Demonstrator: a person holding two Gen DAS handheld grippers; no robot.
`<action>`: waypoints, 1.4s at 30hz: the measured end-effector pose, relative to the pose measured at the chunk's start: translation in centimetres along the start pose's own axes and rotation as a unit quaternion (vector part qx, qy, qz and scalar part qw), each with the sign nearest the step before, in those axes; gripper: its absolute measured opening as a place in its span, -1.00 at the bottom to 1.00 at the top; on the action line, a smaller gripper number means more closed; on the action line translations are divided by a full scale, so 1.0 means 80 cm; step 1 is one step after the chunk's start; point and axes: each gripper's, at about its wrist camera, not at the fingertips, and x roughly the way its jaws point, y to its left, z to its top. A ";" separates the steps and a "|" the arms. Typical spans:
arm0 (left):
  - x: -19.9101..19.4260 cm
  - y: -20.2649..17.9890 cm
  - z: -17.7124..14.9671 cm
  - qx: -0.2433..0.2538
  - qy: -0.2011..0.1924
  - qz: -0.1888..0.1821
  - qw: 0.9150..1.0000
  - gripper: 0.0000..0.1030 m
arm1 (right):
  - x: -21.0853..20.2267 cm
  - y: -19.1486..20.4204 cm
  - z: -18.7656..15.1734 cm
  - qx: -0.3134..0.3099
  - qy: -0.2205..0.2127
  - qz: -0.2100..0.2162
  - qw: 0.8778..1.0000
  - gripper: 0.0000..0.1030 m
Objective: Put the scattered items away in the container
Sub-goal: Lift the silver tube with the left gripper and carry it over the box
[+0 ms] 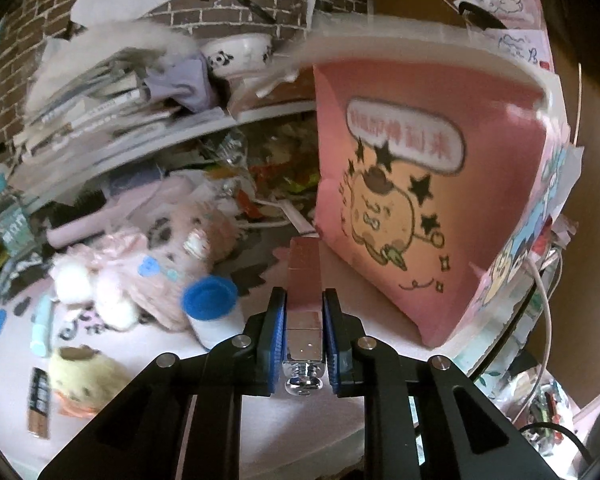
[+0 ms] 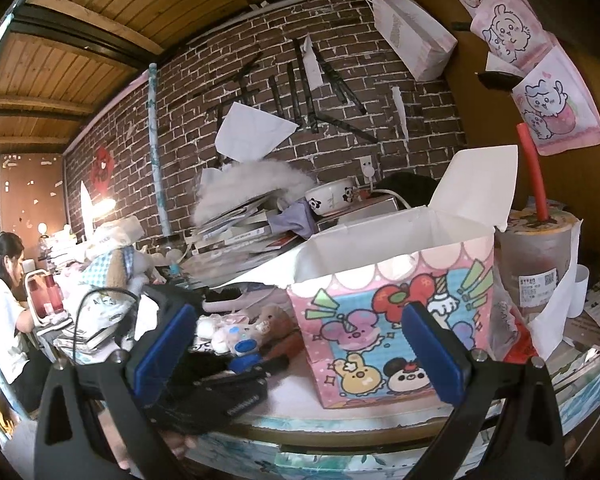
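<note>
On the pink tabletop stands the box, the biggest thing in play: thin printed card, top flaps up and mouth open, seen from the right wrist view. It looks light and likely to slide or tip if bumped, so items should drop in from above rather than push its wall. Beside it, near the left edge of the clutter, lies a pink plush, soft and squashy; a pinch on its body should hold well. Just in front rests a white bottle with a blue cap, smooth and round, likely to roll, best taken across the barrel. A yellow plush sits nearer the camera. The left gripper is pinching a small stapler-like metal piece, rigid, shiny and probably slippery, held near its rear end, close to the box's wall. The right gripper is spread wide and empty, facing the box
</note>
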 end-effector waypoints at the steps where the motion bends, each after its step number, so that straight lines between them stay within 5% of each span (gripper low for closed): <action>1: -0.005 0.004 0.004 -0.003 -0.002 0.003 1.000 -0.76 | 0.002 0.000 0.001 0.000 0.003 0.001 1.000 1.00; 13: -0.074 0.043 0.083 -0.001 -0.051 0.038 0.998 -0.76 | 0.018 0.016 0.030 -0.006 0.015 0.015 1.000 1.00; 23: -0.089 -0.018 0.159 0.066 -0.082 -0.015 0.994 -0.76 | 0.009 0.003 0.046 0.001 0.007 0.002 1.000 1.00; 34: -0.043 -0.098 0.188 0.122 -0.022 -0.086 0.989 -0.76 | -0.004 -0.022 0.055 0.017 -0.001 -0.017 1.000 1.00; 42: -0.009 -0.126 0.185 0.142 0.031 -0.090 0.985 -0.76 | -0.004 -0.037 0.056 0.028 0.002 -0.024 0.999 1.00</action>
